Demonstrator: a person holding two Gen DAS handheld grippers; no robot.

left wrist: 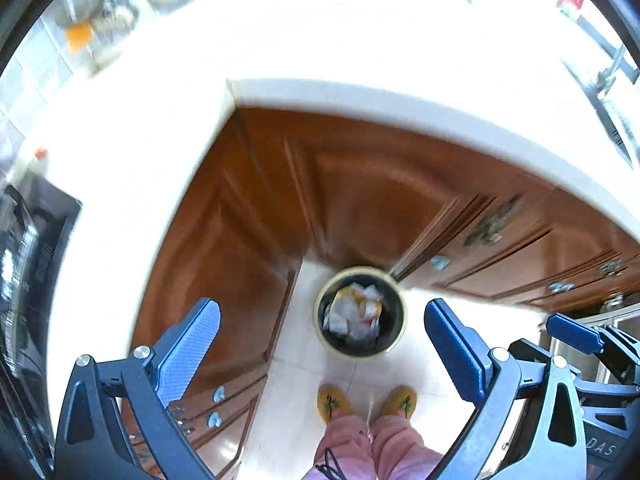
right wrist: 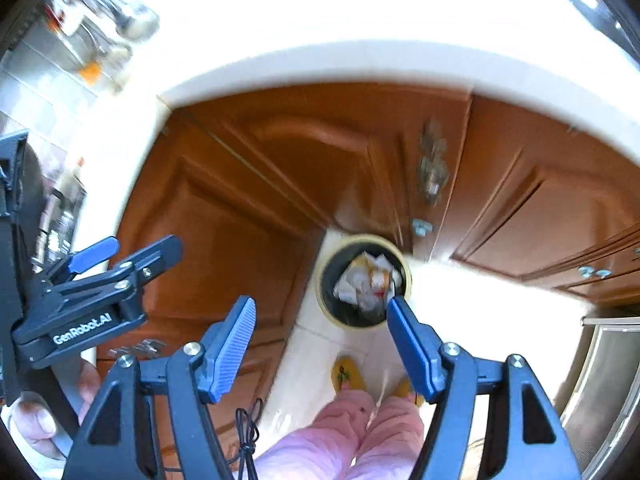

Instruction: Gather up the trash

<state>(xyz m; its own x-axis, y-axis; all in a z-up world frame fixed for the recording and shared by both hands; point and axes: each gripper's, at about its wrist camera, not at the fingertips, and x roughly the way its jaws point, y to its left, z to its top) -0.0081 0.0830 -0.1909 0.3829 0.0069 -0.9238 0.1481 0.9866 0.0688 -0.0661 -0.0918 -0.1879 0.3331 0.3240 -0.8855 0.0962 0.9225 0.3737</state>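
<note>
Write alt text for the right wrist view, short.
The right gripper, jaws open and empty, points down at a round trash bin on the pale floor, holding crumpled paper and standing in the corner of brown wooden cabinets. The left gripper shows at the left edge, pink trouser legs below.

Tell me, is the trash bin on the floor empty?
No, the trash bin holds crumpled paper and wrappers, seen plainly from above in the left wrist view.

Left hand-held gripper [left wrist: 322, 318] jaws wide apart, empty, right hand-held gripper [right wrist: 320, 312] likewise, both angled steeply downward
</note>
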